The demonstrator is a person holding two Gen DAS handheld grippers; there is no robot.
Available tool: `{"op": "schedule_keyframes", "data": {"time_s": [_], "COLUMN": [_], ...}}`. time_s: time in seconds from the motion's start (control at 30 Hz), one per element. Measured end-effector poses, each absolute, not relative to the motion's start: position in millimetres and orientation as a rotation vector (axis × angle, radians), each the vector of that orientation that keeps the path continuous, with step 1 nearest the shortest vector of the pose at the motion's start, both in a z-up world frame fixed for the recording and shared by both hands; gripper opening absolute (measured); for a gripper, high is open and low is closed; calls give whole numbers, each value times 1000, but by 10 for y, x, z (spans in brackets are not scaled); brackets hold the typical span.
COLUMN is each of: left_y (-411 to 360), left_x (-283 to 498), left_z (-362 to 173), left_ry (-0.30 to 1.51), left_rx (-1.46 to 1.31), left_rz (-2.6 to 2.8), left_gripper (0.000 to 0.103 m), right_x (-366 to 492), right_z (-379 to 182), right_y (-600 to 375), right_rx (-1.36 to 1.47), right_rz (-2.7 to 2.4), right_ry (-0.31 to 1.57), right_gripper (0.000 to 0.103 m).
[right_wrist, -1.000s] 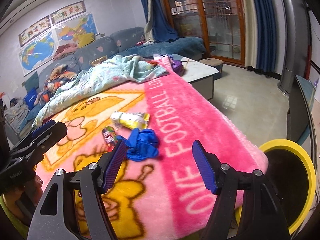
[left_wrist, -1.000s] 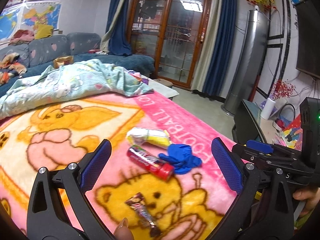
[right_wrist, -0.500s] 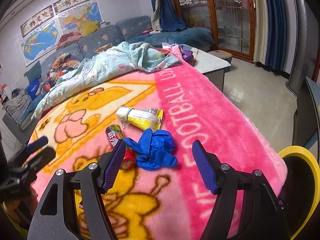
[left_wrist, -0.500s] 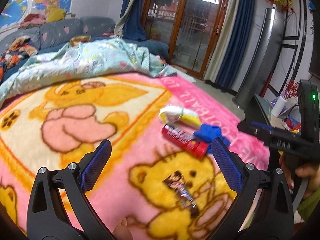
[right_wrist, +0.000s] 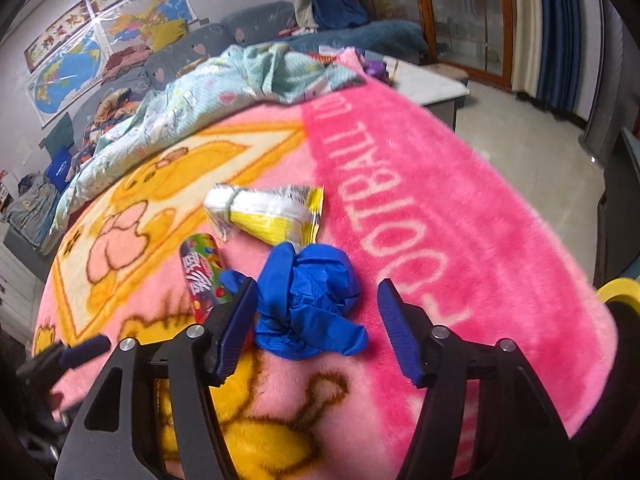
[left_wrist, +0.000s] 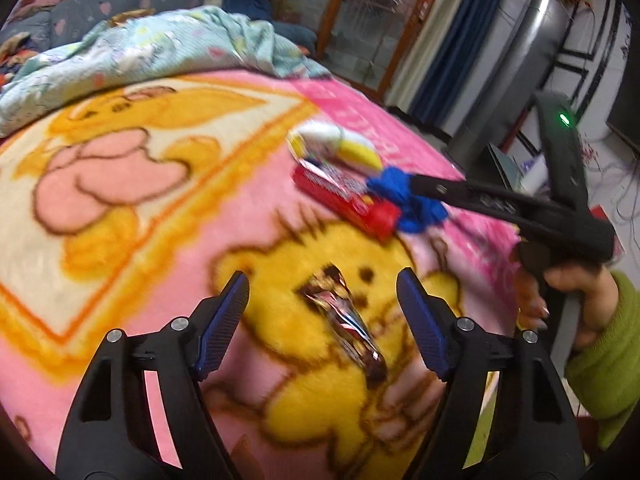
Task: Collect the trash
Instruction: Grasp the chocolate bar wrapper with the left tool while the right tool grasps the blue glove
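Note:
Trash lies on a pink cartoon blanket [right_wrist: 440,220]. A dark foil candy wrapper [left_wrist: 340,316] lies between the jaws of my left gripper [left_wrist: 322,280], which are closing; the pads are clear of it. A crumpled blue glove [right_wrist: 308,300] sits between the jaws of my right gripper [right_wrist: 316,286], also closing. The left pad brushes the glove's edge and the right pad stands apart. A red candy tube [right_wrist: 200,272] and a yellow-and-white packet [right_wrist: 268,216] lie just beyond the glove.
A yellow-rimmed bin [right_wrist: 616,288] stands off the blanket's right edge. A bunched light-blue quilt [right_wrist: 240,76] covers the far end. A hand in a green sleeve [left_wrist: 600,360] holds the right gripper. Tiled floor lies to the right.
Both grippers came down closer to the blanket and their jaws narrowed. The left now straddles the foil wrapper, the right straddles the blue glove.

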State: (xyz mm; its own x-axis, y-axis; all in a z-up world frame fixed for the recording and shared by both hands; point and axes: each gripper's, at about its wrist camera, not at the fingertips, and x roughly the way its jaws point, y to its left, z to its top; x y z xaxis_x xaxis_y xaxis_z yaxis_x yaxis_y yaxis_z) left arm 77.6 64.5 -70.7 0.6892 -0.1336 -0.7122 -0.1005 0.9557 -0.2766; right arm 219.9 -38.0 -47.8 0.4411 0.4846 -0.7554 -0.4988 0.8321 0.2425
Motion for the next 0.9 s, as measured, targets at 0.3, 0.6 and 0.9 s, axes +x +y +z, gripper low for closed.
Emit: {"op": "schedule_keyframes", "data": {"time_s": [0.3, 0.6, 0.9], "left_y": [416, 535, 490], "left_x": [847, 865, 828], "left_z": [-906, -911, -812], "left_ry": [911, 908, 865], "left_rx": [-227, -261, -252], "left_rz": [-74, -50, -70], "left_gripper": [48, 17, 12], "right_x": [2188, 2174, 2111], "right_z": [-689, -661, -572], "right_y": [-394, -551, -686], "right_rx": [-59, -40, -11], "right_rz": [598, 569, 573], "right_ry": [946, 938, 941], "right_gripper": [27, 17, 17]}}
